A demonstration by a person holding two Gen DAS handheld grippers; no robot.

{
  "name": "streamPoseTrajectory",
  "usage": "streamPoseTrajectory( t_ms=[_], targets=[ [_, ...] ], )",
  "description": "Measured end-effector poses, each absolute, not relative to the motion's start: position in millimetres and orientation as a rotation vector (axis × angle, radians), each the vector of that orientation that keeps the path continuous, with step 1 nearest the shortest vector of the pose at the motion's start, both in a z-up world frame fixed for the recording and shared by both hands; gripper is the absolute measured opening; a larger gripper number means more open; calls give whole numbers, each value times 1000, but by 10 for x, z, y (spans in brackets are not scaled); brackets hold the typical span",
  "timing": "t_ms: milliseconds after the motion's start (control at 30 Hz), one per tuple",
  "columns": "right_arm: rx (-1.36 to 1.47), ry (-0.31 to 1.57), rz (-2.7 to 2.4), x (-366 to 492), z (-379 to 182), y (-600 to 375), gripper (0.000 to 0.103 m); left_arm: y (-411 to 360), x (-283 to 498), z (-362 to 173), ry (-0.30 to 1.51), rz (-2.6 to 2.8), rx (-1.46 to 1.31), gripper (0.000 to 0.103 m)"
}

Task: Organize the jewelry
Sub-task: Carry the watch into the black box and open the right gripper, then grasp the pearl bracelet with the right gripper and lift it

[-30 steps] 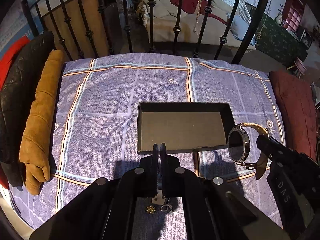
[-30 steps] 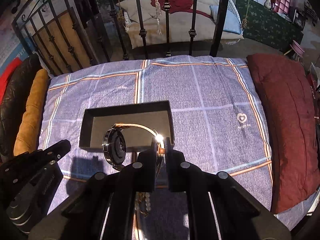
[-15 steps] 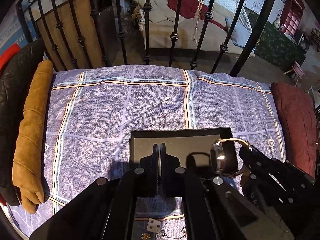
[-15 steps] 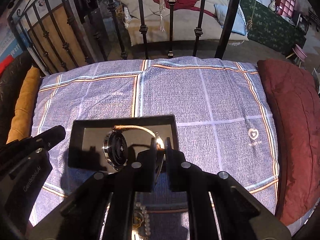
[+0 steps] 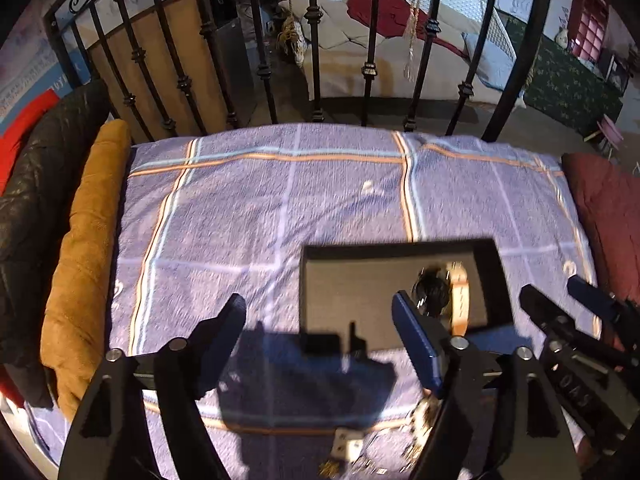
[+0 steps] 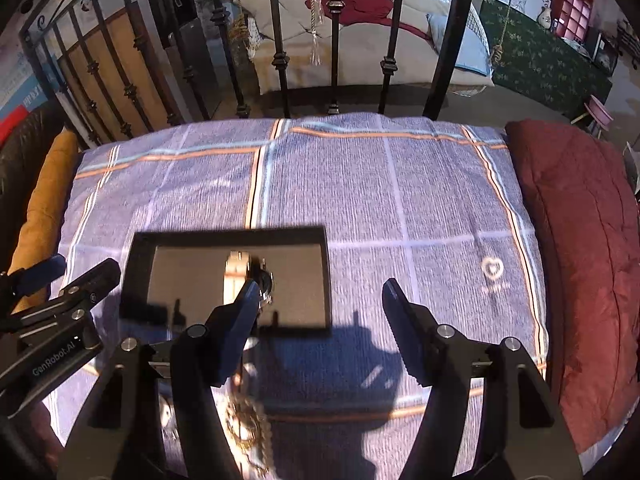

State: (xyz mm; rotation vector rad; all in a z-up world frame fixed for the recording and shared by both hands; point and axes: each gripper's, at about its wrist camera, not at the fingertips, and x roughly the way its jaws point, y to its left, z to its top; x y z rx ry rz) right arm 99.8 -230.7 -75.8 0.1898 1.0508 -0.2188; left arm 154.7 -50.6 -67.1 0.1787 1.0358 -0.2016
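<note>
- Count: one black tray (image 5: 308, 280) (image 6: 136, 276), one watch (image 5: 434, 290) (image 6: 260, 276) in it, two grippers, one loose pile of small jewelry on the bedspread (image 5: 320, 208) (image 6: 380, 208).
- Left gripper (image 5: 316, 332): spread wide, nothing between the fingers. Right gripper (image 6: 316, 312): also spread wide, holding nothing.
- Watch lies inside the tray, toward its right half, dark face plus tan/gold strap. It is free of both grippers.
- In the right wrist view the watch sits just past the tip of the right gripper's left finger (image 6: 240, 312), which overlaps it in the picture; contact can't be confirmed. In the left wrist view it shows just beyond the left gripper's right finger (image 5: 416, 340).
- Tray sits flat on the bedspread, ahead of both grippers; near edge partly in gripper shadow.
- Jewelry pile (image 5: 420, 420) (image 6: 244, 420): chain-like gold pieces and a small white tag (image 5: 346, 442), on the bedspread nearer the cameras than the tray, partly hidden by gripper bodies. Blurred, pieces can't be counted.
- Surroundings: mustard cushion (image 5: 84, 248) and black quilted cushion (image 5: 32, 200) on the left edge, dark red cushion (image 6: 580, 248) on the right, black iron rail (image 5: 316, 40) at the far end.
- The right gripper's fingers show at the right edge of the left wrist view (image 5: 560, 304).
</note>
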Motion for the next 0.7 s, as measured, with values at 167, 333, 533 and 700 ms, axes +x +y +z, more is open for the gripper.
streamPoseTrajectory(
  t_ms=[167, 333, 533, 700],
  targets=[
    [212, 1141, -192, 596, -968, -2190, 58, -340, 1166, -916, 1116, -186, 171, 76],
    [227, 1204, -177, 339, -1166, -2050, 55, -270, 911, -1094, 1170, -193, 166, 76],
    [225, 1234, -160, 242, -1304, -1939, 55, -311, 760, -1218, 1185, -205, 229, 76],
    [245, 1278, -136, 197, -1437, -1861, 55, -255, 714, -1331, 1211, -200, 209, 76]
  ],
)
